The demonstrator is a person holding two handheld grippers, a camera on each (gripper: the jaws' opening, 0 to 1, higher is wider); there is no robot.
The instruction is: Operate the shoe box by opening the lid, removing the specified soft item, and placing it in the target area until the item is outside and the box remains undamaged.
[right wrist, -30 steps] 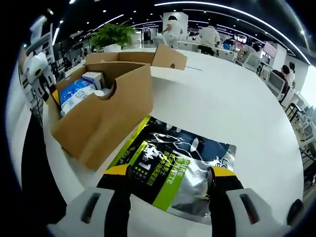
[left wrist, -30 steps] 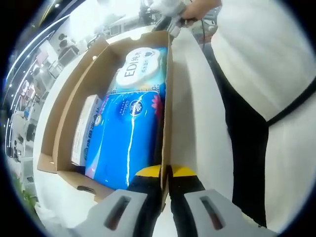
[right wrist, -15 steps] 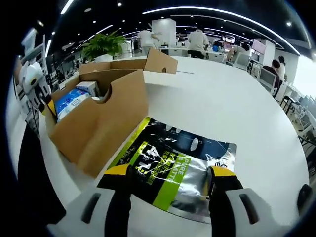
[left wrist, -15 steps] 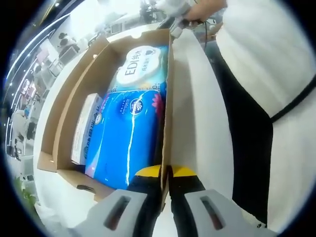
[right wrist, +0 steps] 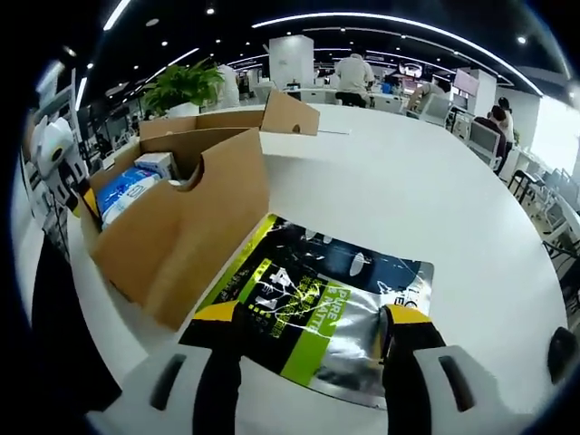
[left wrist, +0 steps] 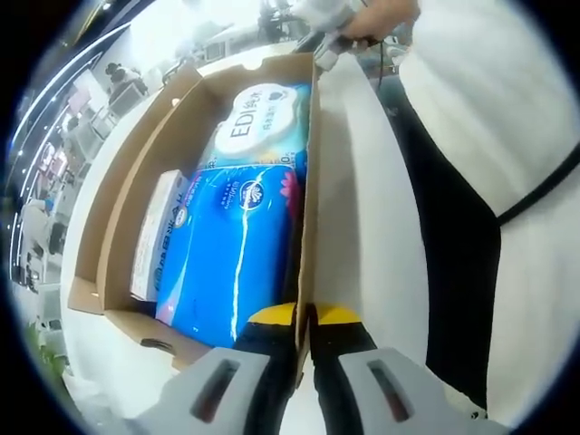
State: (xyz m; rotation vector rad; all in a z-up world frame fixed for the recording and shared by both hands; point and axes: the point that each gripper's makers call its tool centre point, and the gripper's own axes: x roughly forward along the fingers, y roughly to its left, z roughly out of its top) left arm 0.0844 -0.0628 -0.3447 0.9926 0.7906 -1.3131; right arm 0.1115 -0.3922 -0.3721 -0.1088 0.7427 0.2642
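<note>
Cardboard wall of the shoe box (left wrist: 306, 227) sits pinched between my left gripper (left wrist: 305, 319) jaws; a blue soft pack (left wrist: 231, 258) lies inside. My right gripper (right wrist: 311, 323) hangs wide open over the black-and-green foil pouch (right wrist: 331, 308), which lies on the white table (right wrist: 408, 199) beside the box, gripping nothing.

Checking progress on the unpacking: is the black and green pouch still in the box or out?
Out. The pouch lies flat on the white table beside the open box, between the right gripper's open jaws.

The left gripper (left wrist: 304, 319) pinches the shoe box (left wrist: 118, 172) wall; a blue soft pack (left wrist: 231, 258) lies inside.
</note>
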